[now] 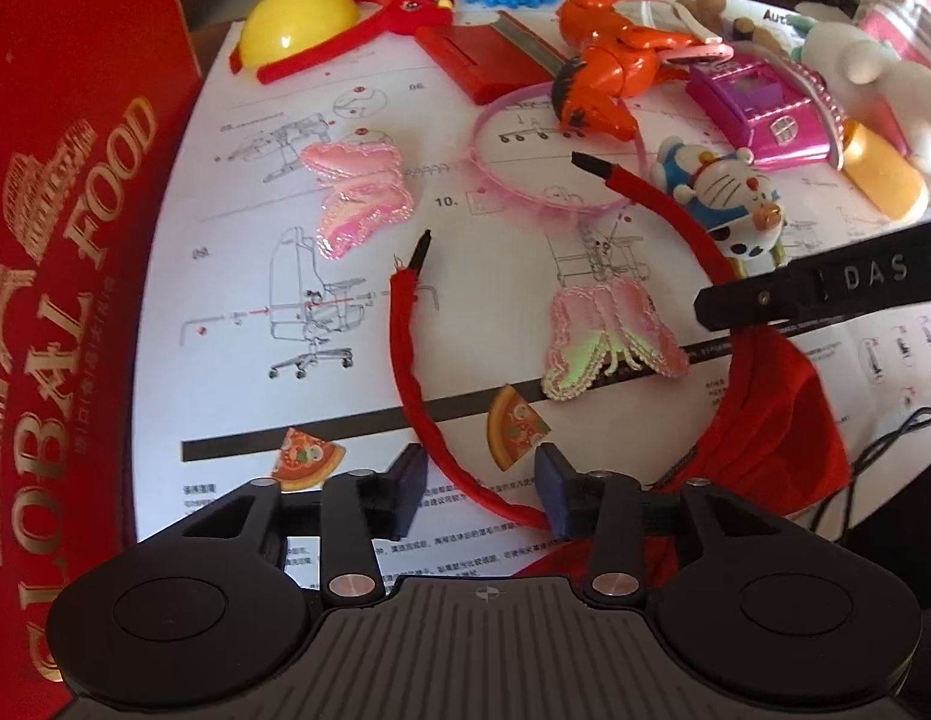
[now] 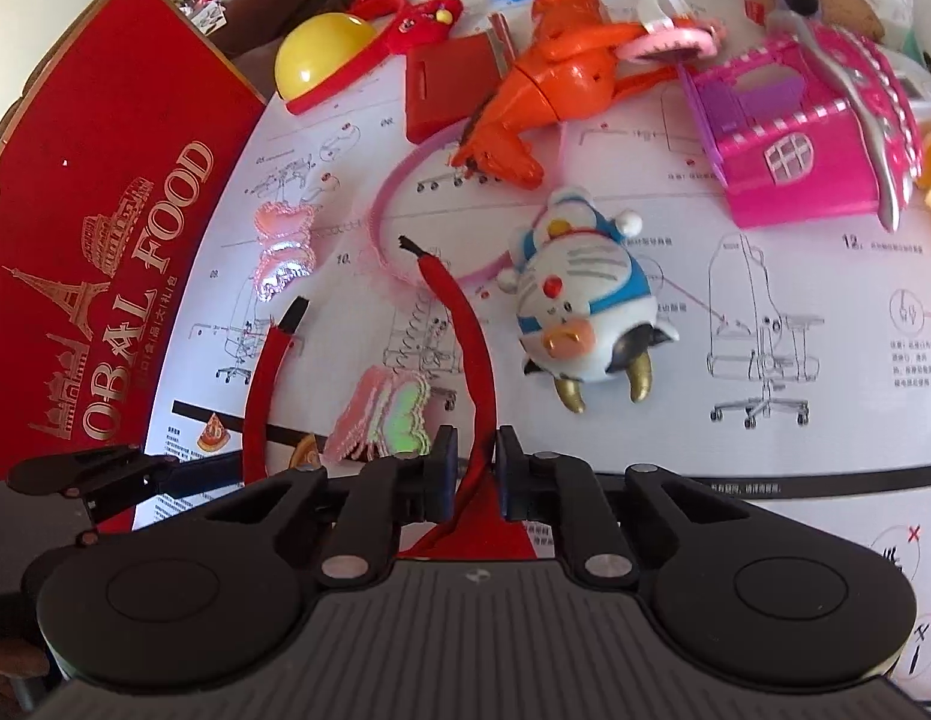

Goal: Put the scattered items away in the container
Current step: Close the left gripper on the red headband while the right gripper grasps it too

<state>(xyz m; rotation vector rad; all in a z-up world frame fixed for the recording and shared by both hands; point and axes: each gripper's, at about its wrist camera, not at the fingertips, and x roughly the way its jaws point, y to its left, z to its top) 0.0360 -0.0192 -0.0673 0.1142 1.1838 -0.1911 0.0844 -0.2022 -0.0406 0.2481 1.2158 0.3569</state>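
Item: red headband [image 2: 471,348], fabric-wrapped arc with two bare black tips, a red cloth piece attached at its crown. I see my right gripper [image 2: 472,468] clenched on one side of the band near that crown. My left gripper [image 1: 482,483] is spread wide, the band's lower curve lying between its fingers. Location: on the instruction sheet [image 1: 495,240], beside the red GLOBAL FOOD box [image 1: 69,210].

Right gripper [image 2: 472,468] clamps red headband [image 2: 465,324] beside Doraemon toy [image 2: 579,312].

Left tool [image 1: 481,489] gapes; right tool [image 2: 472,468] clamped tight.
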